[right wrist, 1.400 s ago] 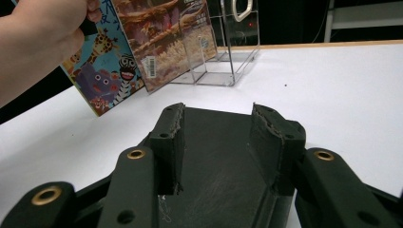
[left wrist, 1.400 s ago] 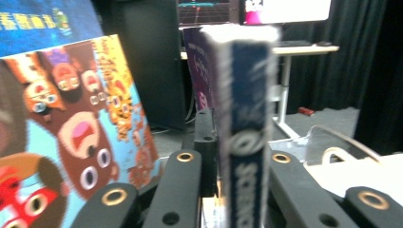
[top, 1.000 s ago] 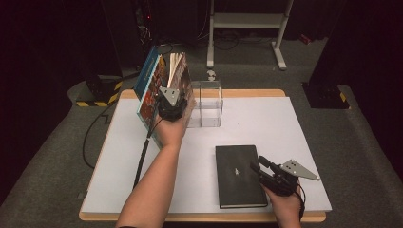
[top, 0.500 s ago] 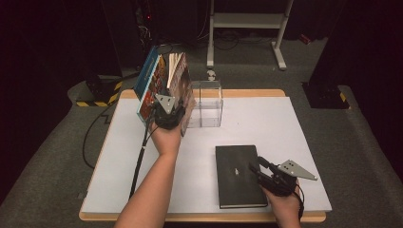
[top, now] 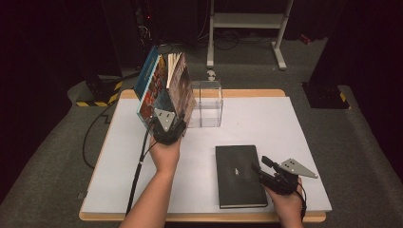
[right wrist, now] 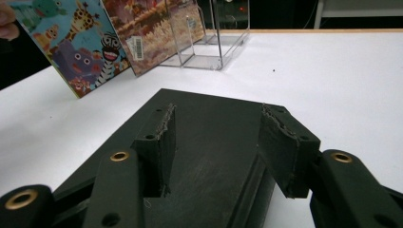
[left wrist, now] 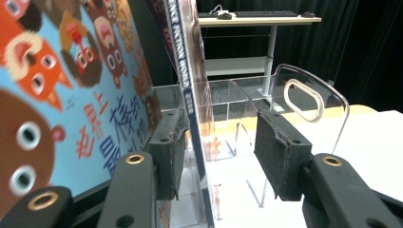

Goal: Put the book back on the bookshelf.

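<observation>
My left gripper (left wrist: 223,166) has just been opening; its pads (left wrist: 280,159) stand spread with the thin spine of a picture book (left wrist: 187,95) between them, one pad (left wrist: 168,156) close against it, no longer pinching. I judge I'm letting go so the books (top: 164,90) stay leaning against the clear stand (top: 209,102) at the table's (top: 294,123) far side. My right gripper (right wrist: 216,149) has been opening too, jaws apart over the black notebook (top: 237,175) lying flat near me, likely the next one to stand up
</observation>
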Demonstrator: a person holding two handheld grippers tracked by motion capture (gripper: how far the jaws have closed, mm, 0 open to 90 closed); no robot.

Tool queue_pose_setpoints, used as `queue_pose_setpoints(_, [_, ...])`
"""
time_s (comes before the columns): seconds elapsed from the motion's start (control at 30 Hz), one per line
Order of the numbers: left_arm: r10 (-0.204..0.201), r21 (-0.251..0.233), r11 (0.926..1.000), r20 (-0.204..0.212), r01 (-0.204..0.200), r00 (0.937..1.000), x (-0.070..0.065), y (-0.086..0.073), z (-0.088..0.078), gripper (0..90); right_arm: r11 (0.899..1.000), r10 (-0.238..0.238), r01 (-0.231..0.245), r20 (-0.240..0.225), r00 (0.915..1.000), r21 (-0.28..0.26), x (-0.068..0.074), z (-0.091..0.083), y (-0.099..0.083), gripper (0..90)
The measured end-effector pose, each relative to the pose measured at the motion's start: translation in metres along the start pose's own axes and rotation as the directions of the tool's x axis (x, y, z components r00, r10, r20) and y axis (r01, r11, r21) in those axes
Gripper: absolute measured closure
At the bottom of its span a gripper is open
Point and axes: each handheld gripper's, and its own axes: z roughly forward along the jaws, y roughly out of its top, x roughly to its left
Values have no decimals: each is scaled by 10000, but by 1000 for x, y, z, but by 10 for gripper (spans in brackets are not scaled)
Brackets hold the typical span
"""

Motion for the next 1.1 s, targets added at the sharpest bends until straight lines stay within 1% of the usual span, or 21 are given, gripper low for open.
queue_pose_setpoints(0.1, [-76, 54, 10000, 43, 75, 10000, 3, -4, -3, 530, 9999, -56, 56, 28, 10000, 102, 0, 2, -1, 462])
queue_pose_setpoints(0.2, [30, 55, 10000, 160, -30, 9999, 2, -8, -9, 527, 9998, -97, 97, 20, 10000, 159, 1, 2, -1, 457])
queue_pose_setpoints(0.27, [47, 62, 10000, 347, -49, 9994, 1, -10, -13, 525, 9997, -105, 105, 11, 9999, 209, 0, 2, -1, 453])
queue_pose_setpoints(0.33, [86, 182, 9998, 586, -97, 9982, 0, -13, -18, 525, 9996, -101, 100, 31, 9999, 258, -1, 2, -1, 442])
queue_pose_setpoints(0.4, [213, 179, 9996, 789, -228, 9967, -3, -17, -23, 525, 9993, -39, 35, 99, 9999, 368, -2, 3, -1, 422])
queue_pose_setpoints(0.43, [216, 199, 9995, 929, -235, 9954, -3, -19, -26, 524, 9992, -43, 39, 99, 9999, 407, -3, 3, -1, 418])
queue_pose_setpoints(0.53, [-10, 438, 9990, 1354, -50, 9908, -3, -26, -31, 514, 9980, -209, 197, 194, 9996, 593, -3, 3, 0, 404])
queue_pose_setpoints(0.6, [-20, 581, 9983, 1597, -74, 9872, -2, -31, -35, 506, 9972, -276, 262, 184, 9995, 704, -4, 3, 0, 388])
queue_pose_setpoints(0.63, [19, 621, 9980, 1651, -123, 9863, -1, -35, -37, 507, 9963, -297, 280, 197, 9994, 809, -5, 3, 0, 358])
queue_pose_setpoints(0.67, [-69, 653, 9979, 1760, -47, 9844, 1, -38, -40, 510, 9953, -260, 233, 278, 9993, 936, -6, 4, 1, 337])
queue_pose_setpoints(0.7, [-212, 659, 9978, 1927, 86, 9810, 2, -41, -43, 513, 9942, -194, 156, 339, 9992, 1068, -7, 4, 1, 317])
queue_pose_setpoints(0.73, [-272, 623, 9979, 2034, 147, 9787, 4, -45, -45, 521, 9931, -67, 32, 291, 9996, 1175, -9, 5, 1, 287])
queue_pose_setpoints(0.77, [-239, 633, 9979, 2086, 108, 9777, 5, -48, -48, 524, 9920, 79, -104, 197, 9998, 1257, -10, 5, 1, 279])
queue_pose_setpoints(0.83, [-95, 788, 9969, 2234, -84, 9747, 7, -55, -53, 519, 9903, 178, -185, 66, 9998, 1378, -12, 5, 2, 265])
queue_pose_setpoints(0.87, [-162, 953, 9954, 2381, -68, 9711, 7, -58, -54, 509, 9898, 188, -188, 12, 9998, 1414, -12, 4, 2, 266])
queue_pose_setpoints(0.93, [-211, 1228, 9923, 2780, -138, 9604, 7, -65, -56, 481, 9880, 172, -157, -79, 9998, 1535, -12, 4, 1, 267])
queue_pose_setpoints(1.0, [-232, 1307, 9912, 3365, -223, 9414, 4, -72, -59, 466, 9841, 114, -89, -132, 9998, 1772, -10, 5, 0, 271])
queue_pose_setpoints(1.03, [-136, 1365, 9900, 3520, -370, 9359, 3, -76, -60, 466, 9823, 96, -65, -154, 9998, 1872, -9, 6, -1, 282])
queue_pose_setpoints(1.1, [-188, 1527, 9873, 3906, -446, 9204, -2, -84, -62, 463, 9775, 102, -70, -140, 9999, 2106, -6, 9, -4, 292])
